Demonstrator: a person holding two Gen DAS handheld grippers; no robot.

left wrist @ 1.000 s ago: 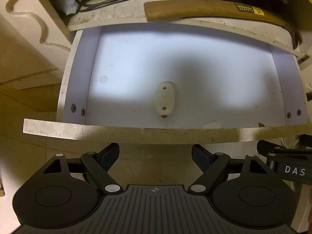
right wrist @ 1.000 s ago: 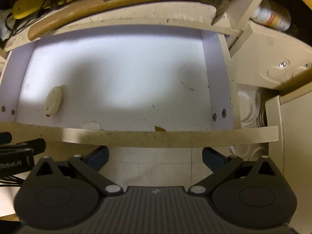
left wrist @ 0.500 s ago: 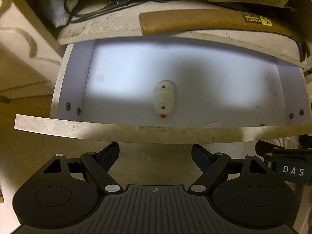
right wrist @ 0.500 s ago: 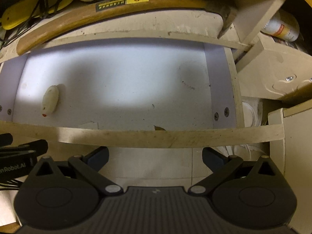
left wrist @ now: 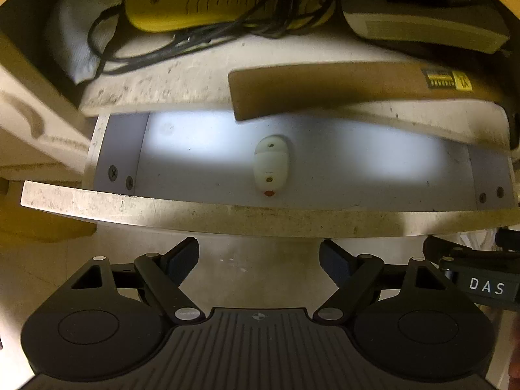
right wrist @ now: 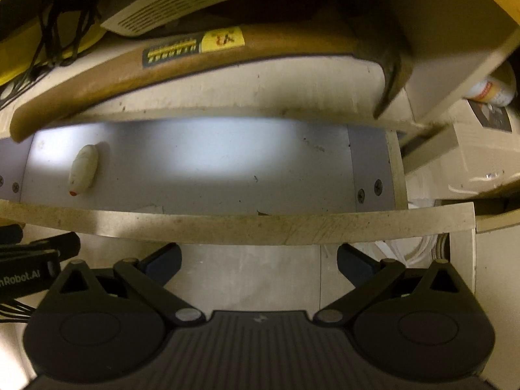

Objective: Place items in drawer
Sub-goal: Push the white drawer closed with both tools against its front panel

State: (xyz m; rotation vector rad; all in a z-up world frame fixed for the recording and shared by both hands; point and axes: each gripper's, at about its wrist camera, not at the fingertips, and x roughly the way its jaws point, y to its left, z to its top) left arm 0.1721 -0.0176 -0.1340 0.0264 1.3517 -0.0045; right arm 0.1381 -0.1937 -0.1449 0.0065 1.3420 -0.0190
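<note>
The drawer [left wrist: 227, 217] stands partly pulled out under a worn shelf, with its pale floor [left wrist: 357, 169] lit. A small white oval item with a red tip [left wrist: 271, 169] lies on that floor, left of the middle. In the right wrist view the same item [right wrist: 84, 170] sits at the drawer's left end, behind the front panel [right wrist: 227, 224]. My left gripper [left wrist: 259, 260] hangs open just in front of the front panel, with nothing between its fingers. My right gripper [right wrist: 258, 260] is open and empty too, further right along the panel. Whether the fingertips touch the panel is hidden.
A hammer with a wooden handle [left wrist: 325, 91] lies on the shelf above the drawer, its head [right wrist: 390, 71] at the right. Behind it are a yellow device [left wrist: 195, 0], black cables [left wrist: 162, 48] and a white box [left wrist: 422, 26]. A bottle [right wrist: 494, 91] lies at the far right.
Less of the drawer floor shows now: the shelf edge and hammer cover more of it. The drawer has slid in under the shelf, and both grippers have stayed open, close to its front panel.
</note>
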